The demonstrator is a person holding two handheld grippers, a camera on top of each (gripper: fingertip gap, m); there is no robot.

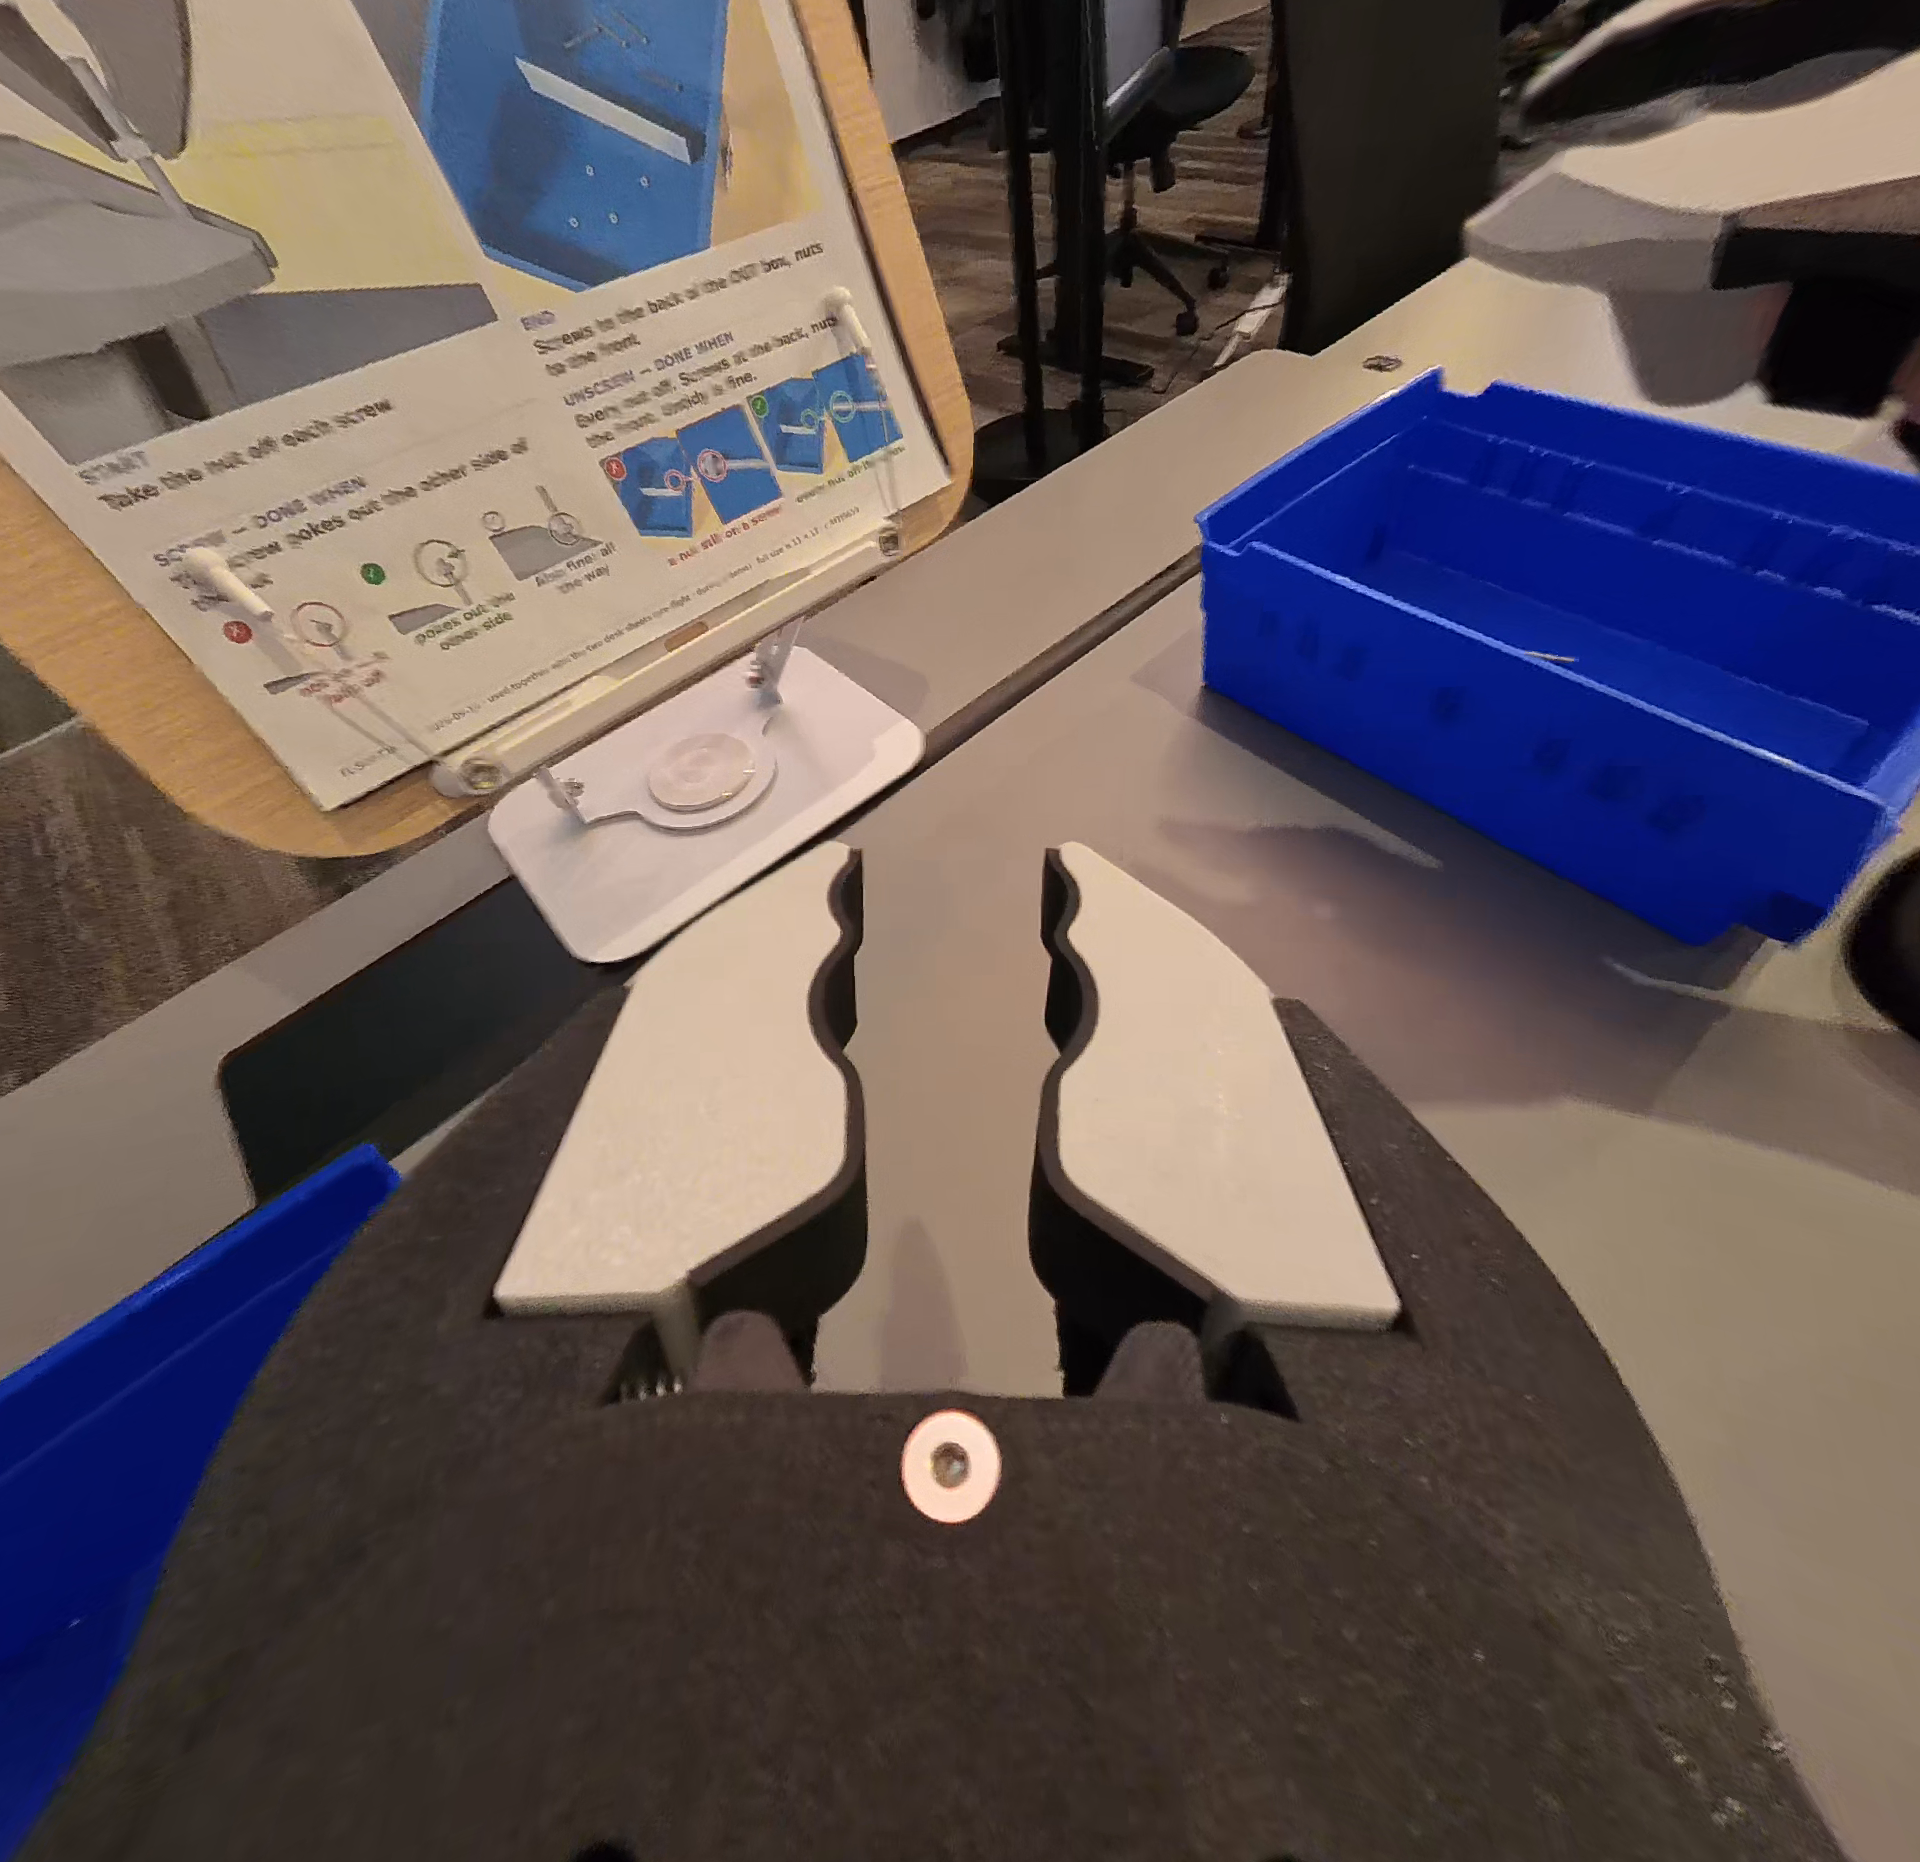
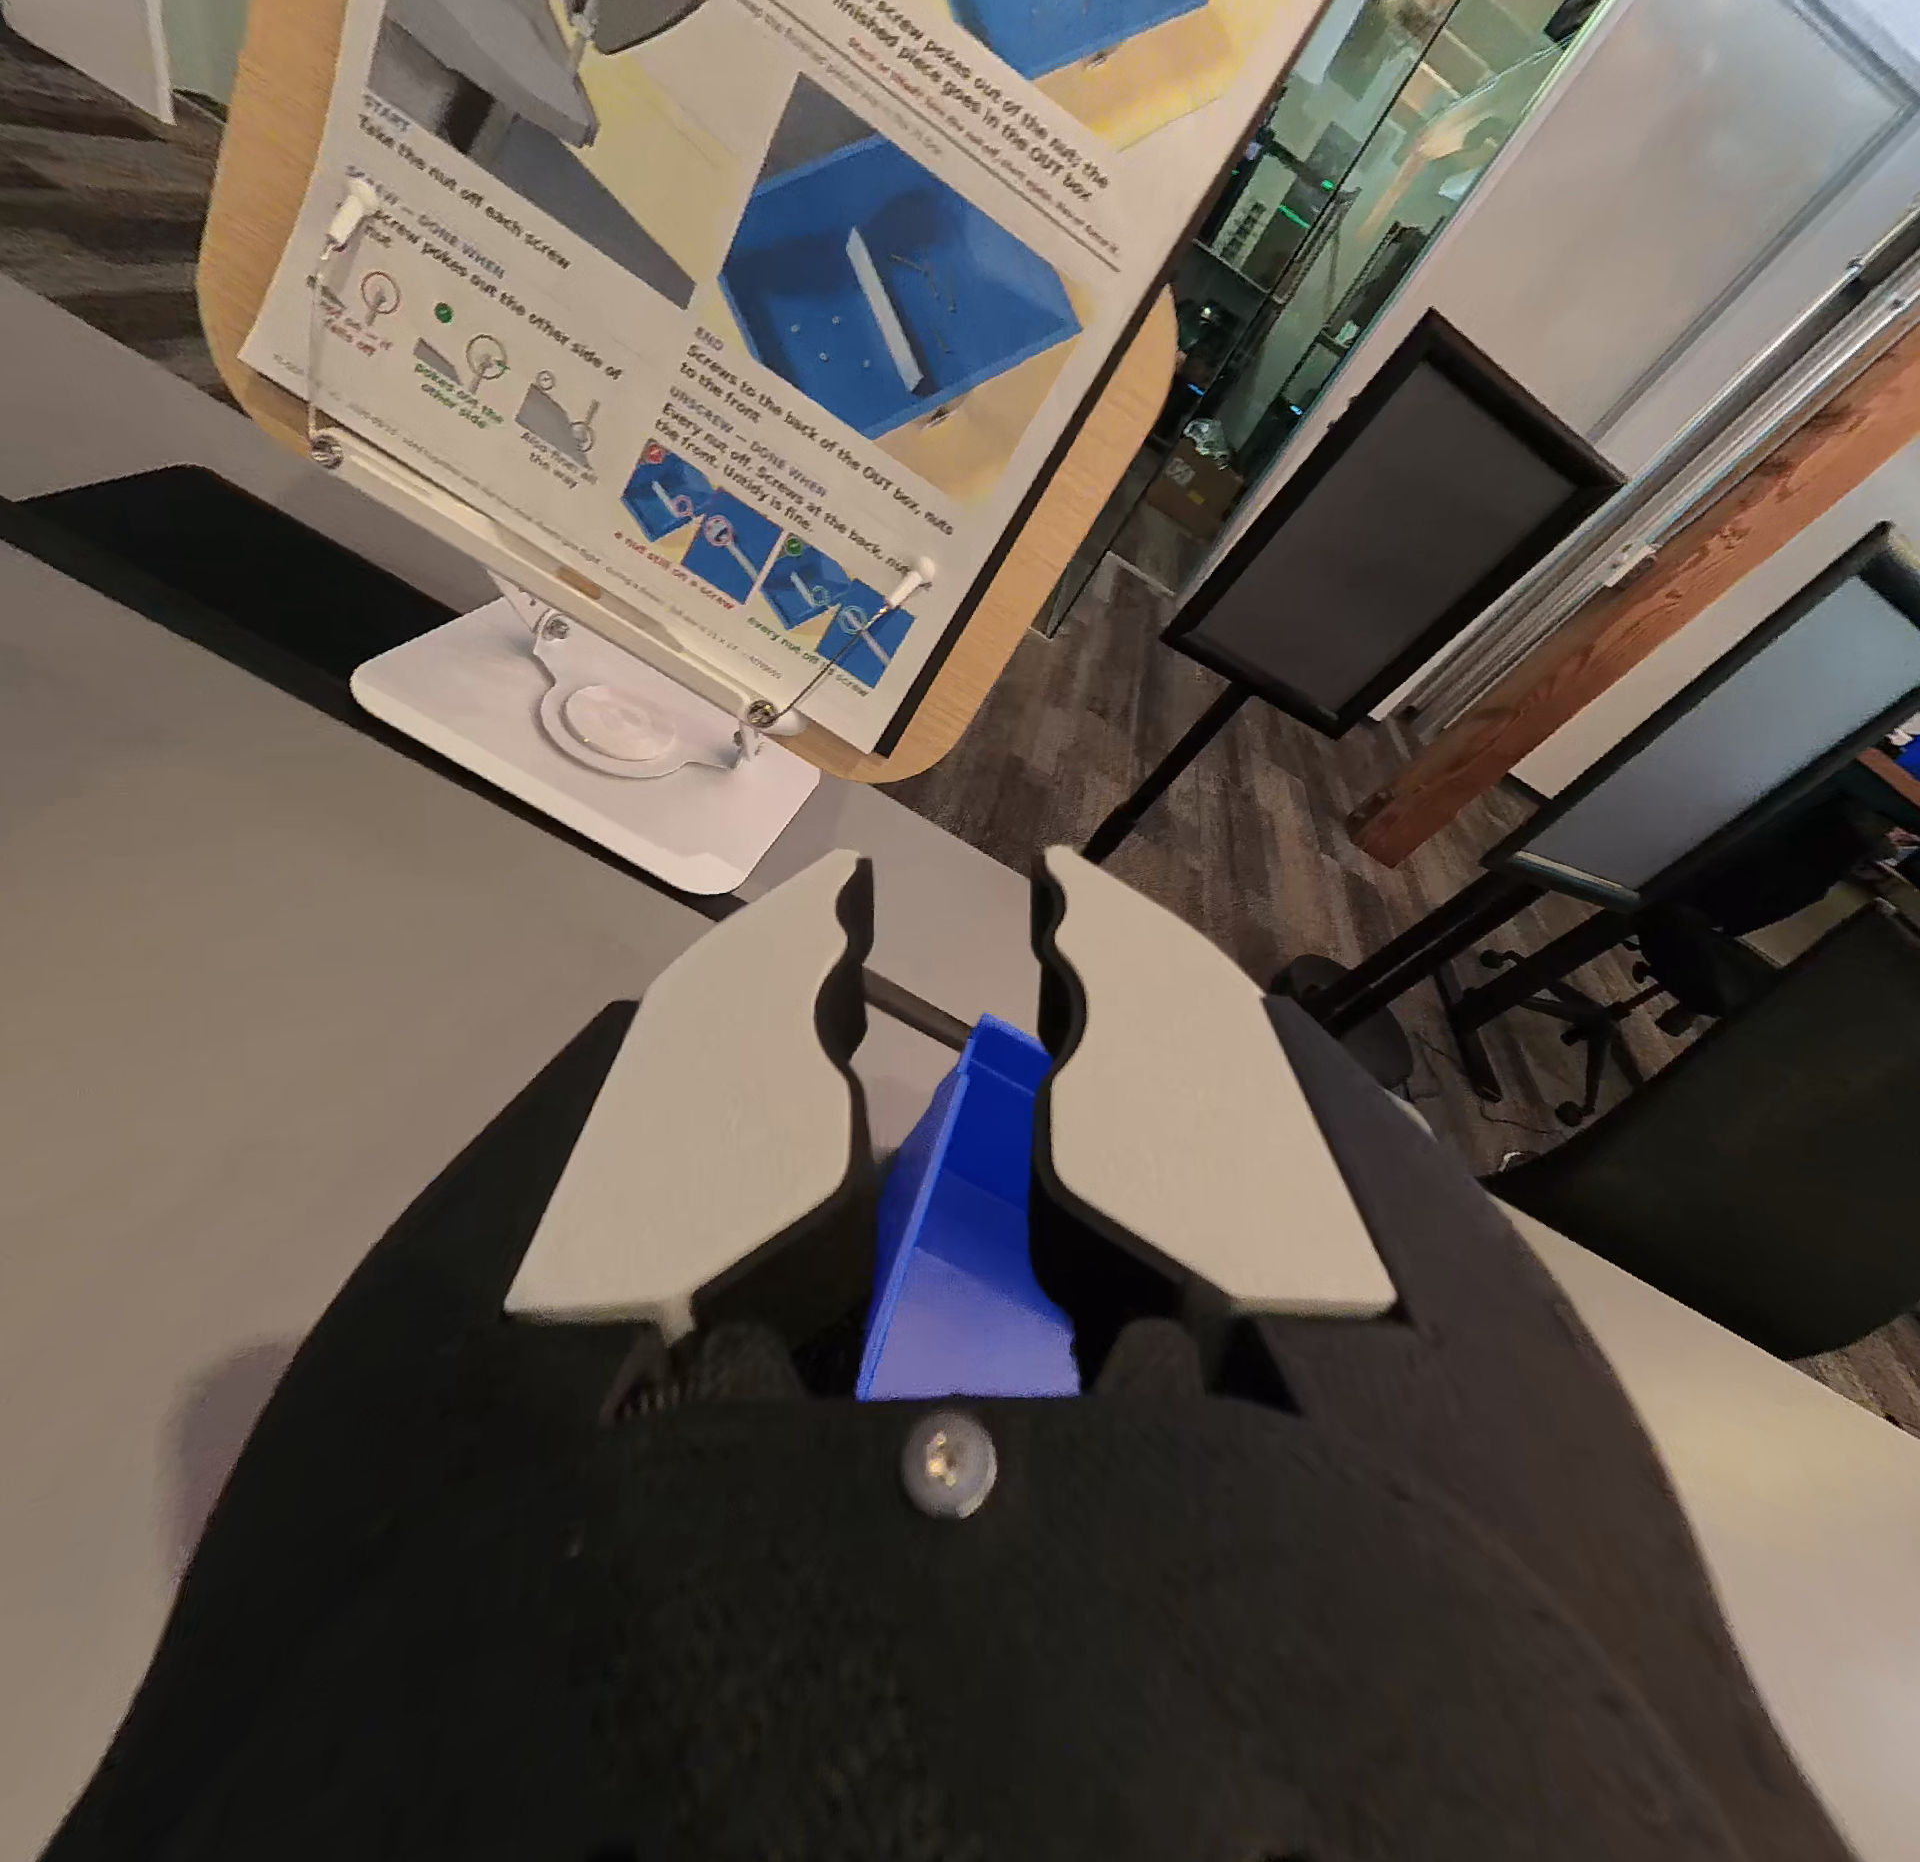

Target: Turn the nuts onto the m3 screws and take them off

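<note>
My left gripper point(image 1: 951, 856) is open and empty, and hovers over the grey table point(image 1: 1403, 1241). A blue bin point(image 1: 1558, 649) stands on the table to its right; a thin pale sliver point(image 1: 1550, 657), perhaps a screw, lies in it. A corner of a second blue bin point(image 1: 156, 1397) shows at the lower left. My right gripper point(image 2: 951, 872) is open, and a blue bin corner point(image 2: 977, 1220) shows below, in the gap between its fingers. I cannot tell whether they touch it. I cannot make out any nuts.
An instruction sheet on a wooden board point(image 1: 468, 358) stands on a white stand base point(image 1: 707, 815) at the table's far edge; it also shows in the right wrist view point(image 2: 675, 306). Beyond the edge are office chairs point(image 1: 1153, 150), screens on stands point(image 2: 1392, 534) and floor.
</note>
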